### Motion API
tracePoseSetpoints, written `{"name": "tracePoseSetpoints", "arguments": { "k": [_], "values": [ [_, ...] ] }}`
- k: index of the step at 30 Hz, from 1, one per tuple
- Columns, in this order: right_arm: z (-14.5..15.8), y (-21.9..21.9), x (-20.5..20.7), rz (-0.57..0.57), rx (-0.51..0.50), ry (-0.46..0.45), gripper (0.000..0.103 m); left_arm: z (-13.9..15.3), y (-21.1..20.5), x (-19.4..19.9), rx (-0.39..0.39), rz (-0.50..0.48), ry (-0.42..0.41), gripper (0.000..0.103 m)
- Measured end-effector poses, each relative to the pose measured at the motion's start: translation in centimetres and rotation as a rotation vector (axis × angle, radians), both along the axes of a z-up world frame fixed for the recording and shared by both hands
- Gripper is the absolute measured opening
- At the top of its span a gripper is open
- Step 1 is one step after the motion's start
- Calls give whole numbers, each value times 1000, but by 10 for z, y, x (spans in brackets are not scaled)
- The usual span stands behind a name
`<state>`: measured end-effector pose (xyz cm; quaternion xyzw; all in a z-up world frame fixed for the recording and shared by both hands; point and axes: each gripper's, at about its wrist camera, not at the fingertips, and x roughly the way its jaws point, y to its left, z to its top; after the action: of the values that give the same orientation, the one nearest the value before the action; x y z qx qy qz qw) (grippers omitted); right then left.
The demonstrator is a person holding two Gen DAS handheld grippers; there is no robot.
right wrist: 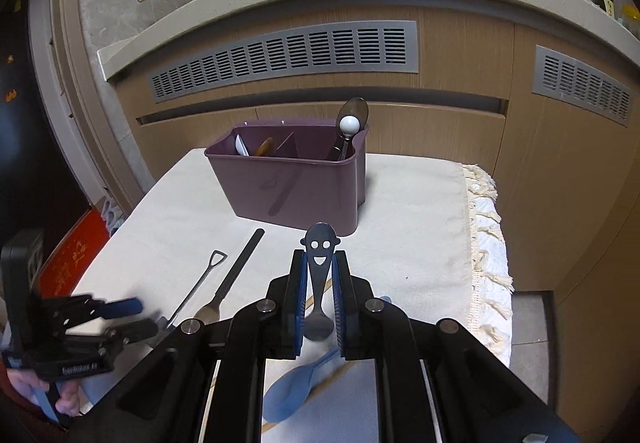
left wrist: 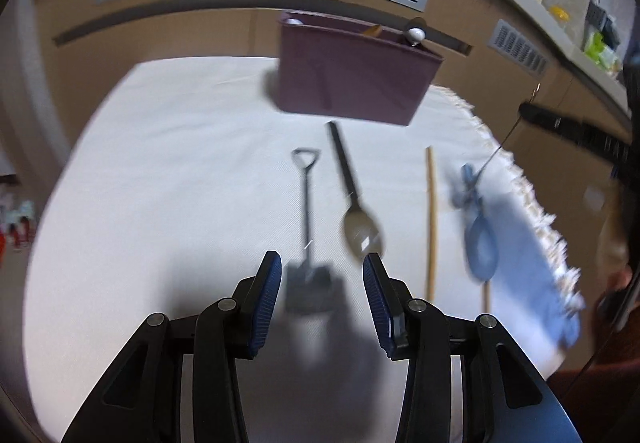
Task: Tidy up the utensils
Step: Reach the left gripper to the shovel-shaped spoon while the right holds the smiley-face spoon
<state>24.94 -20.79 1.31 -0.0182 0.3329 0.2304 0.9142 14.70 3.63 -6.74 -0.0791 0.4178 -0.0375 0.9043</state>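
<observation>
Slippage threatens: your right gripper (right wrist: 320, 297) fingers pinch only the smiley-face spoon (right wrist: 319, 283)'s thin neck, left gripper (left wrist: 322, 275) fingers apart, so tilting toward the purple caddy (right wrist: 292, 179) could drop it.

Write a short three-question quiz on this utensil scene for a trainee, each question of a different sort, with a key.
1. True or false: the right gripper is shut on a smiley-face spoon.
2. Which lies under the open left gripper? A) shovel-shaped spoon B) blue spoon C) chopstick
3. Fill in: utensils already sorted stand in the purple ____.

Key: 1 true; 2 A; 3 caddy. Note that the black-handled spoon lies on the cloth beside the shovel-shaped one.
</observation>
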Motion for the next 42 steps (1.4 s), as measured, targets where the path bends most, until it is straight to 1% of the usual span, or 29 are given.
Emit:
{"name": "tracePoseSetpoints", "arguments": {
  "k": [3, 5, 7, 10, 12, 18, 19, 20, 22, 24, 27, 29, 31, 33, 36, 37, 39, 42],
  "values": [
    [3, 2, -4, 3, 18, -8, 11, -7, -10, -15, 41, 9, -22, 44],
    [5, 5, -7, 6, 23, -17, 11, -12, -16, -15, 71, 17, -24, 44],
    [6, 7, -10, 12, 30, -17, 11, -17, -18, -11, 70, 37, -23, 44],
    [8, 8, -16, 14, 14, -33, 11, -29, -18, 0, 67, 38, 23, 44],
    [10, 8, -21, 4, -6, -48, 11, -30, -19, 1, 83, 39, 2, 44],
    [12, 6, -28, -24, -39, -72, 11, -31, -19, 6, 95, 50, 0, 43],
    [12, 7, -28, -27, -41, -72, 11, -31, -19, 5, 95, 51, -2, 42],
    [12, 7, -28, -29, -42, -71, 11, -30, -18, 5, 98, 57, -6, 33],
    [11, 7, -27, -30, -44, -68, 11, -27, -12, 2, 81, 68, -20, 33],
    [12, 7, -28, -33, -47, -69, 11, -14, -4, -6, 68, 90, -82, 33],
    [17, 7, -32, -38, -49, -91, 11, 13, 4, -16, 90, 93, -178, 33],
    [23, 6, -34, -39, -51, -107, 11, 32, 10, -19, 87, 86, -225, 33],
    [26, 7, -36, -38, -51, -117, 11, 51, 16, -17, 65, 61, -250, 32],
    [31, 8, -37, -34, -56, -127, 11, 71, 22, -8, 28, 15, -238, 32],
    [35, 9, -37, -24, -53, -128, 11, 89, 29, 6, -9, -15, -195, 29],
    [36, 10, -37, -19, -50, -126, 11, 93, 30, 9, -14, -20, -187, 24],
    [37, 10, -38, -13, -47, -126, 11, 101, 30, 13, -18, -35, -172, 22],
    [38, 12, -39, -12, -50, -125, 11, 111, 26, 16, -1, -53, -181, 18]
  ]
}}
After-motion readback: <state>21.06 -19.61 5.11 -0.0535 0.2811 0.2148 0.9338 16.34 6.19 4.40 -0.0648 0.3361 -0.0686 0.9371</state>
